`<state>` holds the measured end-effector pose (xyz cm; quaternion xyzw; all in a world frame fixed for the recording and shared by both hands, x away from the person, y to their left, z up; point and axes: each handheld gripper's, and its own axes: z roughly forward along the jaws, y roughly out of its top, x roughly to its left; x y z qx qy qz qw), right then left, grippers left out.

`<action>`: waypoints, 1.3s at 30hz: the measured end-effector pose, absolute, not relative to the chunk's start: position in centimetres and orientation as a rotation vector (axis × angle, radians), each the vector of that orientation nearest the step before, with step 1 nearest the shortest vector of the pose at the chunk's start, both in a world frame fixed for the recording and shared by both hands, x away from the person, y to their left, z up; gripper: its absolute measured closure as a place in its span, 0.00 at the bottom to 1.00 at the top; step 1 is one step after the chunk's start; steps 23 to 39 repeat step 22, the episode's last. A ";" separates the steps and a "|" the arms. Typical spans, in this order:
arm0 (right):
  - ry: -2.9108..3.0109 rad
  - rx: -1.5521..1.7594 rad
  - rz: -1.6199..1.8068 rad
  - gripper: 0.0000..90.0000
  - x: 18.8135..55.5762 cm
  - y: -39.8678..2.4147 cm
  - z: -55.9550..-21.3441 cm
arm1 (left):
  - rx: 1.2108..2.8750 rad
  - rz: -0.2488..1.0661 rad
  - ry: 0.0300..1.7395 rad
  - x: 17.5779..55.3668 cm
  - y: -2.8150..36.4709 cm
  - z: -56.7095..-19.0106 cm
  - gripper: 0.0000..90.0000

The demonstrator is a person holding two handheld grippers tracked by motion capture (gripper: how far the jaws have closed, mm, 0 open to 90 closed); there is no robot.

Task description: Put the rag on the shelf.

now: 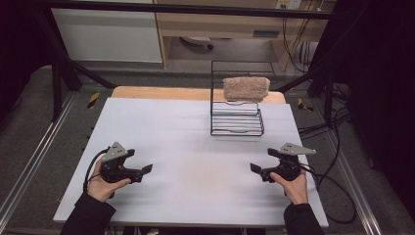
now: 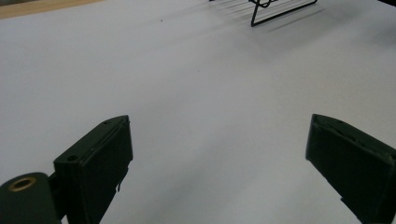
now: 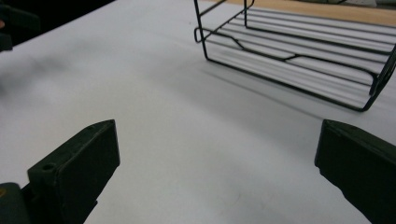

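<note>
Left gripper view is showing the left gripper (image 2: 217, 163) with its two black jaws standing wide apart, released, with nothing but bare white tabletop between them. Right gripper view is showing the right gripper (image 3: 217, 168) spread just as widely, also grasping nothing. From the high view, the left gripper (image 1: 146, 169) is sitting low over the near left part of the table (image 1: 171, 142), held by the person's left hand (image 1: 102, 186), while the right gripper (image 1: 253, 169) is sitting at the near right in the right hand (image 1: 295, 187); their jaws are pointing inward toward each other, well apart. A dark sleeve is covering each forearm, and a black cable is trailing from each gripper. Farther out, a black wire rack (image 1: 237, 117) is standing on the far right-centre part of the table, its slatted base showing ahead of the right gripper's jaws (image 3: 299, 60) and its corner in the left gripper view (image 2: 275, 11). A tan fuzzy cloth (image 1: 246, 88) is resting on the rack's upper part, near the table's far wooden edge.
</note>
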<state>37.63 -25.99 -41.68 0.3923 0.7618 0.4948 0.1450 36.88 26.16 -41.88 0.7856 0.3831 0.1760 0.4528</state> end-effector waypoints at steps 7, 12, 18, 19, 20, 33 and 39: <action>2.232 1.142 1.388 0.01 36.9 -26.6 -43.5 | 1.936 0.432 0.976 36.2 27.5 -43.0 0.08; 2.253 1.150 1.392 0.01 36.4 -26.8 -44.4 | 1.946 0.439 0.984 36.0 27.9 -43.8 0.08; 2.279 1.128 1.352 0.01 36.3 -26.6 -44.8 | 1.963 0.438 0.990 35.8 28.1 -44.3 0.08; 2.281 1.125 1.348 0.01 36.2 -26.6 -44.8 | 1.962 0.437 0.991 35.8 28.1 -44.3 0.08; 2.280 1.127 1.347 0.01 36.2 -26.6 -44.8 | 1.959 0.439 0.993 35.8 28.1 -44.4 0.08; 2.271 1.130 1.352 0.01 36.2 -26.7 -44.7 | 1.961 0.439 0.990 35.7 28.1 -44.4 0.08; 2.271 1.130 1.352 0.01 36.2 -26.7 -44.7 | 1.961 0.439 0.990 35.7 28.1 -44.4 0.08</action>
